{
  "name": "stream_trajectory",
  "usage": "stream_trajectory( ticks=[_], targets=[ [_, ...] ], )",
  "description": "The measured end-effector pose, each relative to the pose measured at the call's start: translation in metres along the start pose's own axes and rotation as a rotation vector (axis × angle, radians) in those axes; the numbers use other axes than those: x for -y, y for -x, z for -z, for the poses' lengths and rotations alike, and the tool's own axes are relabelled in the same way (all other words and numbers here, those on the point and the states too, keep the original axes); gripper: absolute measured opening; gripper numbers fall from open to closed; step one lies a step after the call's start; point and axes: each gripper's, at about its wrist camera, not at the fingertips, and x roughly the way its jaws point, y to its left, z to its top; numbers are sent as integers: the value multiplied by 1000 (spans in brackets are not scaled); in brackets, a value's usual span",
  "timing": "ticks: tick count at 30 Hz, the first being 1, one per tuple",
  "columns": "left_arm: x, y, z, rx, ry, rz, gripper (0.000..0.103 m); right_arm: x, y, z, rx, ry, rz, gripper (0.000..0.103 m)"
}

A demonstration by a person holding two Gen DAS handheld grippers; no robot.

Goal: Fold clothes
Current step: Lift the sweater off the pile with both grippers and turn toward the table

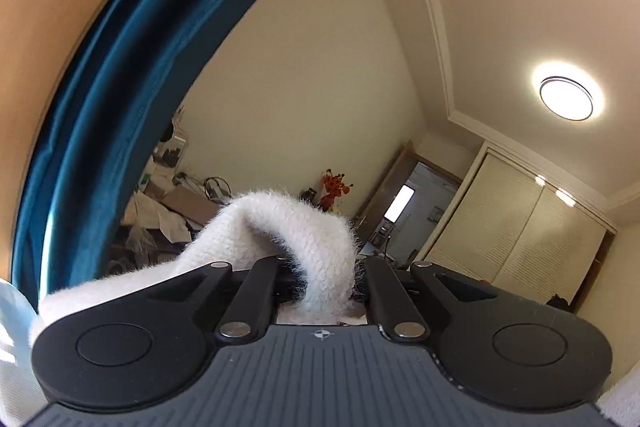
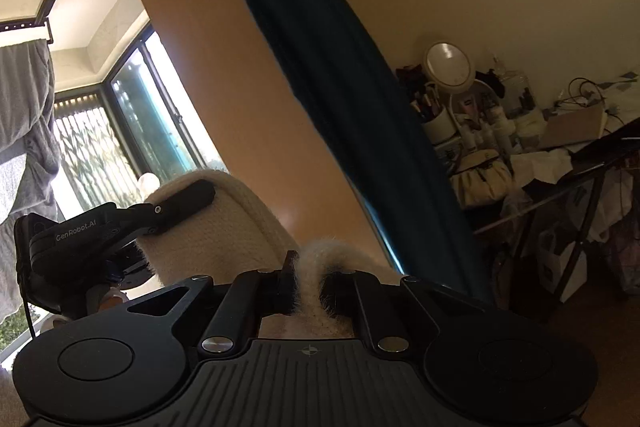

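the left gripper (image 1: 324, 279) is pinching a fold of the fluffy white garment (image 1: 280, 227), which arches up between its fingers and trails off to the lower left, raised toward the ceiling light (image 1: 566, 98). the right gripper (image 2: 308, 287) is clamped on a tuft of the same garment (image 2: 224, 227). in the right wrist view the left gripper (image 2: 188, 201) appears at left, its finger lying against the cloth. a teal curtain (image 2: 340, 67) hangs behind; a cluttered dressing table (image 2: 560, 163) stands at right
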Motion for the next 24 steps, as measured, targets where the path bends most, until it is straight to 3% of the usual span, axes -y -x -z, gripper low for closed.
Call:
stream_trajectory(
  ticks=[4,11,18,24],
  targets=[
    [27,-70,20,-27,41,8,5,57,53,-30,8,26,106,7],
    [66,-161,48,-56,-8,138,5,127,117,-72,86,54,221,7],
    [71,-251,56,-112,45,235,5,186,138,-98,68,12,356,7],
    [54,-328,51,-190,68,284,5,246,118,-127,66,-27,445,7]
  ],
)
